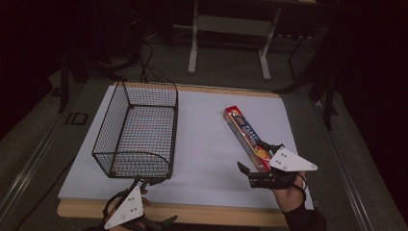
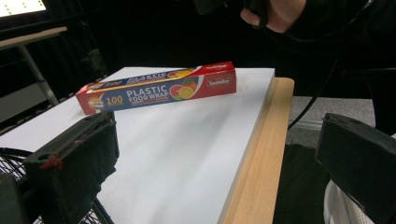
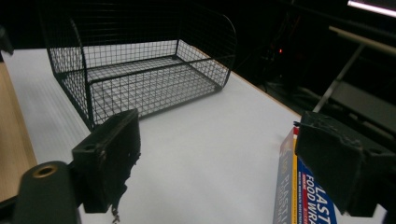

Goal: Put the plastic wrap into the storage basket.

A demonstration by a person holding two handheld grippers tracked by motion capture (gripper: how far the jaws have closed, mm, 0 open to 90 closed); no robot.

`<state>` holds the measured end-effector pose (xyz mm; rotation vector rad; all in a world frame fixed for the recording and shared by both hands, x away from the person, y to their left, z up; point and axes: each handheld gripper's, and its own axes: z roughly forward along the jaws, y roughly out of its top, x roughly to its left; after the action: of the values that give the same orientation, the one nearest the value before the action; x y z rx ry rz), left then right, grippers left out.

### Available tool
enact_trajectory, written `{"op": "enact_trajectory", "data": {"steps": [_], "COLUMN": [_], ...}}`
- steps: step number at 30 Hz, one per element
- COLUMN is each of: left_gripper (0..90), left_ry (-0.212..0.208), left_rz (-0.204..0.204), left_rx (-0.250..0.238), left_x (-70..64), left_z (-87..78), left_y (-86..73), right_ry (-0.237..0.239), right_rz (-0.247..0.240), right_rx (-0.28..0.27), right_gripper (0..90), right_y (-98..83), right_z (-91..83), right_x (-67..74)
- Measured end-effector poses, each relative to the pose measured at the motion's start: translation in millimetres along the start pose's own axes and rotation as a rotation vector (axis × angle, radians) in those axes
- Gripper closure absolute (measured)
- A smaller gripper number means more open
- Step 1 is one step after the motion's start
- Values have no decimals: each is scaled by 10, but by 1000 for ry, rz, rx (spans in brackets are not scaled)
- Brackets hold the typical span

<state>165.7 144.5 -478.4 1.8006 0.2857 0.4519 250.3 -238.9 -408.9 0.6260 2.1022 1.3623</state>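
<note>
Basket (image 1: 137, 132) (black wire) holds nothing; plastic wrap box (image 1: 246, 138) lies apart; both grippers' jaws spread.

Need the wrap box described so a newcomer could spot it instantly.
Start from the white sheet covering the table, with the black wire basket standing on its left half. On the right half lies a long, narrow red box of plastic food wrap, flat, its near end beside the open right gripper. It is the one colourful, printed item there, with fruit pictures.
</note>
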Motion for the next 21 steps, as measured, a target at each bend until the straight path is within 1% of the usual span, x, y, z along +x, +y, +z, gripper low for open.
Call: {"op": "enact_trajectory", "data": {"steps": [5, 6, 8, 10, 11, 16, 17, 21], "left_gripper": [0, 0, 0, 0, 0, 0, 0, 0], "left_ry": [2, 1, -1, 0, 0, -3, -3, -4], "left_rz": [-1, 0, 0, 3, 3, 3, 3, 2], "left_rx": [1, 3, 4, 6, 6, 10, 10, 13], "left_x": [7, 5, 2, 2, 3, 2, 1, 2], "left_z": [0, 2, 5, 7, 7, 11, 11, 12], "left_y": [-2, -3, -3, -4, -4, -6, -6, -8], "right_ry": [-25, -21, -39, -38, -50, -76, -80, -84], "right_rz": [-25, -23, -22, -19, -21, -12, -3, 5], "right_rx": [28, 31, 47, 49, 54, 69, 80, 110], "right_gripper": [117, 114, 114, 111, 111, 111, 110, 111], "right_y": [57, 67, 84, 102, 113, 157, 165, 181], "right_z": [48, 59, 84, 104, 113, 171, 191, 263], "right_x": [-92, -120, -169, -212, -227, -346, -378, -454]}}
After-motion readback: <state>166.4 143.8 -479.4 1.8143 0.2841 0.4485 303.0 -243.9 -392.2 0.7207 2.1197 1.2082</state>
